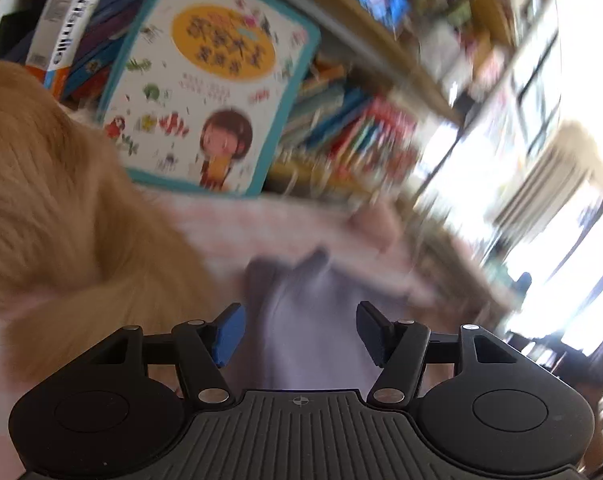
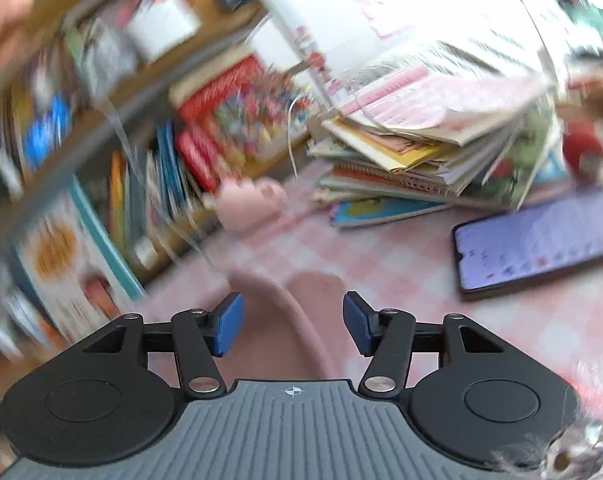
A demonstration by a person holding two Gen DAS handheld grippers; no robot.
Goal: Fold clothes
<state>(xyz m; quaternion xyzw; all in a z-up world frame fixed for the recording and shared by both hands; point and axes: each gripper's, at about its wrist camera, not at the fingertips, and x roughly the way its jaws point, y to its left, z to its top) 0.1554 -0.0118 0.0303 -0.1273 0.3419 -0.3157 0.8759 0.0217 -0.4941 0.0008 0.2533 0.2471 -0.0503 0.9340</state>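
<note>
Ahead, rumpled lavender-grey garment (image 1: 301, 320), blurred

The left tongs (image 1: 299, 334) gape apart over a crumpled grey-lilac garment (image 1: 301, 320) — just left of it, tan fur (image 1: 61, 200); beyond it, a teal-bordered picture book (image 1: 209, 80).

A pale lavender-grey garment (image 1: 301, 320) lies crumpled at about 6 o'clock in the left wrist view, its bunched upper edge peaking toward 12 o'clock, blurred. In the right wrist view, a dusty pink piece of cloth (image 2: 289, 328) curves from 6 o'clock upward over the pink checked table (image 2: 401, 264).
</note>
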